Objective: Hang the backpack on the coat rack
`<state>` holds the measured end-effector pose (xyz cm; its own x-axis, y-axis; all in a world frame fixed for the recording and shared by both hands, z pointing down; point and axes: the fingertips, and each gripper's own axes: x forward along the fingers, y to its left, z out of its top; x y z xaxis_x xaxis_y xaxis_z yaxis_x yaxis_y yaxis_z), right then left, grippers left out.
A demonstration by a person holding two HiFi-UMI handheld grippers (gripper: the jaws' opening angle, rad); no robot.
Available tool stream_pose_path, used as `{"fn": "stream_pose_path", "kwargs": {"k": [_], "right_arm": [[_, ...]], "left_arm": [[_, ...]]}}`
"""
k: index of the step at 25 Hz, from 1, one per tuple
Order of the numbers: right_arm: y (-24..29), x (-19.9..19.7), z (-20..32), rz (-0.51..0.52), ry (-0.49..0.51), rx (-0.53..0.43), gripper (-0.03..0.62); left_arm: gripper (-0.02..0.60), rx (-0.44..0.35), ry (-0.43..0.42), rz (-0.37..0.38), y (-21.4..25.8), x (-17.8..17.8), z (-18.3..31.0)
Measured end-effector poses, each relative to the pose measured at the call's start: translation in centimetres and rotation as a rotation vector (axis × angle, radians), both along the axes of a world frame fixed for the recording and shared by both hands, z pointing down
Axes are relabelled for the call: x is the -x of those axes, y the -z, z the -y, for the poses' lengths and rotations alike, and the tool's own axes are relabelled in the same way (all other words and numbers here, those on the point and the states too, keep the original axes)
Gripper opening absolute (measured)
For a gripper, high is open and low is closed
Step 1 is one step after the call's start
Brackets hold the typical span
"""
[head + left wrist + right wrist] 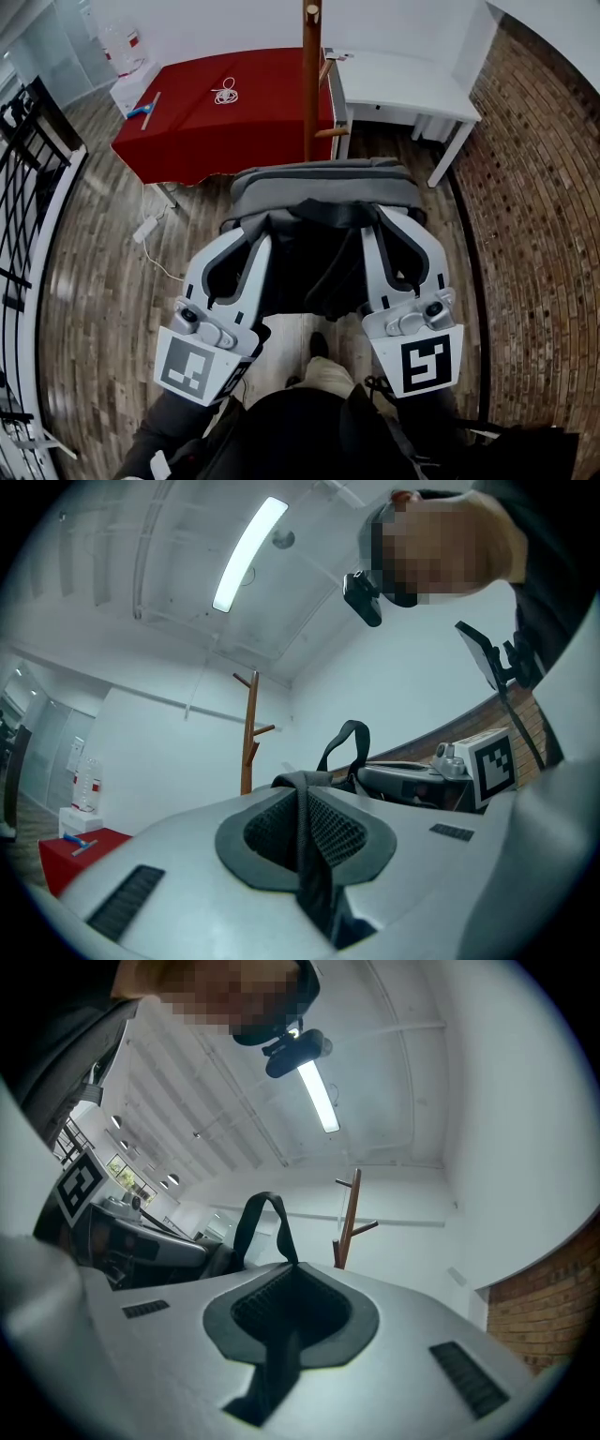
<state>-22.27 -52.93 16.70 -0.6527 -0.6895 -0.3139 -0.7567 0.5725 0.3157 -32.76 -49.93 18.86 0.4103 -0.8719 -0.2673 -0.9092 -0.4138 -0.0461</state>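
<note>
Red-clothed table (187,131) at rear left; on it a coiled white cable (224,91) and, near the left edge, a stick-handled tool with a blue end (148,110). White desk (412,84) just beside the table, to its right. Brick wall (544,187) along the right. Wood-plank floor (103,300), with a white power strip (145,228) lying by the table's front. Black railing (23,178) far left. Strip light (248,553) lit on the ceiling.

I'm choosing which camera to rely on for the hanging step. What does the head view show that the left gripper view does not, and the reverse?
Only the head view: the backpack's grey body, the white table and the white cable coil.
Only the left gripper view: the ceiling light, the backpack's top loop, and how the left gripper has its jaws pinched on a backpack strap.
Both: the wooden coat rack, the red table and the right gripper.
</note>
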Motion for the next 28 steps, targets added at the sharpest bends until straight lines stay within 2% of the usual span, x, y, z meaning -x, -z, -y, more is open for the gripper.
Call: {"fn": "stream_pose_path", "kwargs": {"k": [8, 16, 20, 24, 28], "right_arm": [[3.2, -0.4, 4.5, 0.002, 0.065, -0.03, 0.018], [5.4, -0.4, 8.4, -0.008, 0.128, -0.016, 0.018], [6.3, 0.4, 9.4, -0.029, 0.159, 0.013, 0.018], [6.9, 0.9, 10.0, -0.045, 0.151, -0.016, 0.018], [6.7, 1.7, 10.5, -0.049, 0.14, 0.002, 0.018]], "left_arm": [[0.043, -0.049, 0.021, 0.005, 3.1, -0.5, 4.2], [0.043, -0.052, 0.066, -0.002, 5.1, -0.7, 7.5], [0.043, -0.068, 0.079, 0.024, 6.3, 0.3, 8.7], [0.043, -0.089, 0.072, 0.033, 6.8, 0.9, 9.5], [0.043, -0.062, 0.059, 0.043, 6.7, 1.6, 10.0]]}}
